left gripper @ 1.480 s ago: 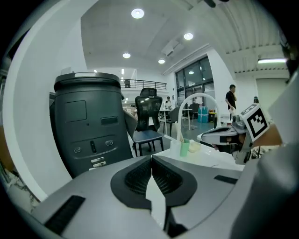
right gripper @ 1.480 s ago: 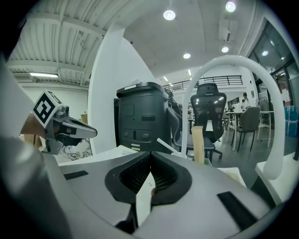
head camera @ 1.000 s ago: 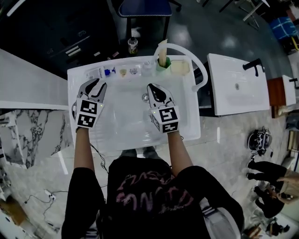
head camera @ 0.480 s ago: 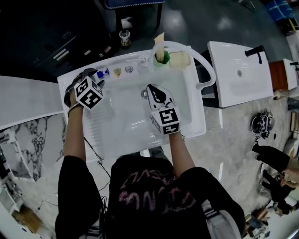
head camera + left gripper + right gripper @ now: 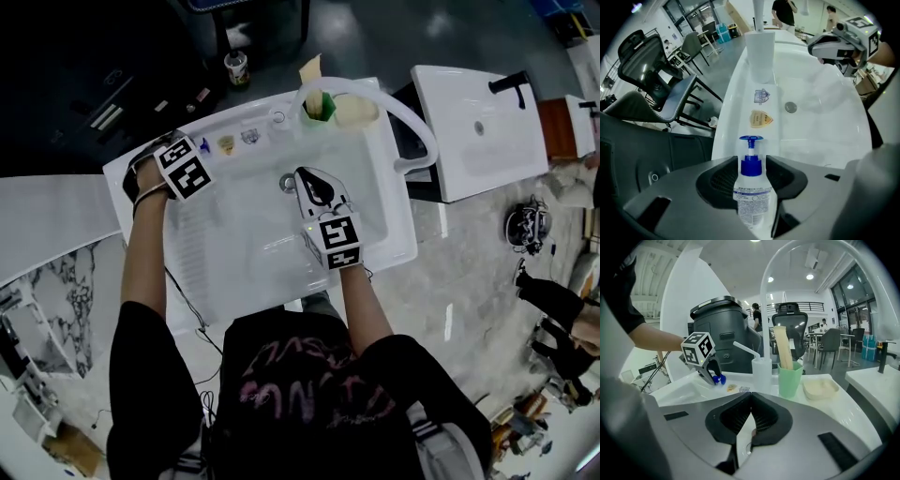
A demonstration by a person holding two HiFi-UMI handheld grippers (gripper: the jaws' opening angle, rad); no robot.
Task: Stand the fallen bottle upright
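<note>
On the sink rim [image 5: 733, 117], left tongs [image 5: 749, 158], wide but just closing, straddle the fallen, likely light, slick bottle [image 5: 752, 201]; grip its body; right tongs [image 5: 751, 394] closed, empty.

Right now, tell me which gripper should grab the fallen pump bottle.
Left. The left gripper, jaws just opened wide and beginning to close, straddles the pump bottle on the sink rim. The right gripper is shut, over the basin, apart from it.

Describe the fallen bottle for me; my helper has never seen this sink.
Start at the white sink; along its far rim stand a green cup and a white dispenser. At the rim's left end lies the bottle: white label, with the only blue pump.
</note>
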